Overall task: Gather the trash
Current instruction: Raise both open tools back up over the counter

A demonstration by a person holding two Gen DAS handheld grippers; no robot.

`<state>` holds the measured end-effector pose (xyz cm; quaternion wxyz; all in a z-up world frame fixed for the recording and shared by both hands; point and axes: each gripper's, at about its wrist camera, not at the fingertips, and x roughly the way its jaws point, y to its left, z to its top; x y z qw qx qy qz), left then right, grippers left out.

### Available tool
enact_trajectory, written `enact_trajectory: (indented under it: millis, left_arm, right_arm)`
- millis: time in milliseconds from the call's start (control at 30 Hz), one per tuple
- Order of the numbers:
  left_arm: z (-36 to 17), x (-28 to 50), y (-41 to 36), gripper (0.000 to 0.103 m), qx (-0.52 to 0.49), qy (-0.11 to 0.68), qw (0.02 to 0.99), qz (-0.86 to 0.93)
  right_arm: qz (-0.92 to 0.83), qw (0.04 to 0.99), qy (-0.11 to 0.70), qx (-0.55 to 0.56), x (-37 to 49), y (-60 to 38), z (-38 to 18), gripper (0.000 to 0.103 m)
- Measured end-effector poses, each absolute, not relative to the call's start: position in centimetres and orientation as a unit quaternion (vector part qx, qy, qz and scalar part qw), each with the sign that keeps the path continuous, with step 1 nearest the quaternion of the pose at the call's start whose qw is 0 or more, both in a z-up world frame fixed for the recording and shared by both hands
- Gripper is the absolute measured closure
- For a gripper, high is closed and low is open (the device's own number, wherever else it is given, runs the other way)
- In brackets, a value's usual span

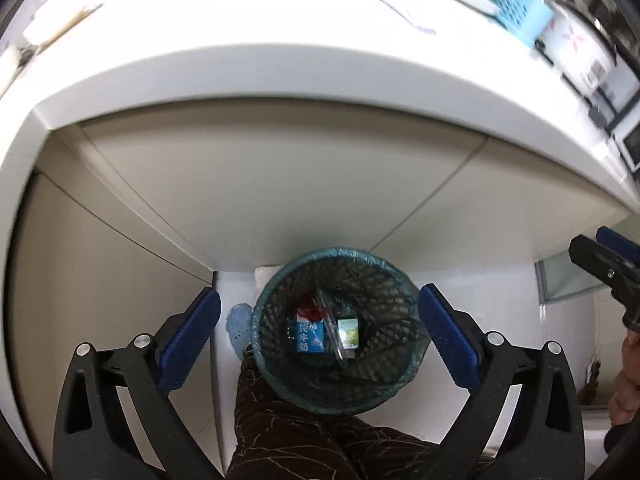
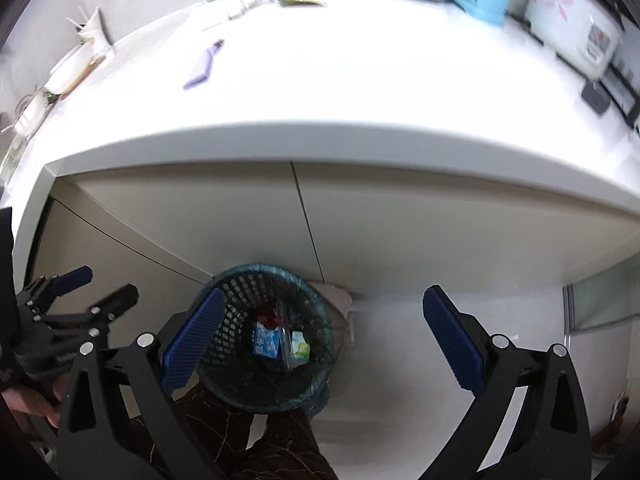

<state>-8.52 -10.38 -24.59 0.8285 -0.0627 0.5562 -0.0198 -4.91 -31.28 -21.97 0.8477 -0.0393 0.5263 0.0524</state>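
Left wrist: our left gripper [image 1: 319, 343] hangs spread and empty over the bin [image 1: 336, 334], drop step done. Right gripper [image 2: 324, 338] is spread too; next we need trash off the counter [image 2: 360, 80] above the bin.

The counter [image 1: 280, 60] things were blurred and overexposed. The right gripper [image 1: 608, 276] was cut by the frame edge. The print on the cartons [image 2: 266, 343] was too small to read.
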Motion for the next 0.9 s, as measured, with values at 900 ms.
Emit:
enact_trajectory:
  millis: [900]
  left_arm:
    - [-9.0, -2.2, -2.7, 0.006, -0.092, 0.502, 0.860, 0.031]
  right_arm:
    - [0.101, 0.897, 0.428, -0.042, 2.3, -24.1, -7.2, 0.008]
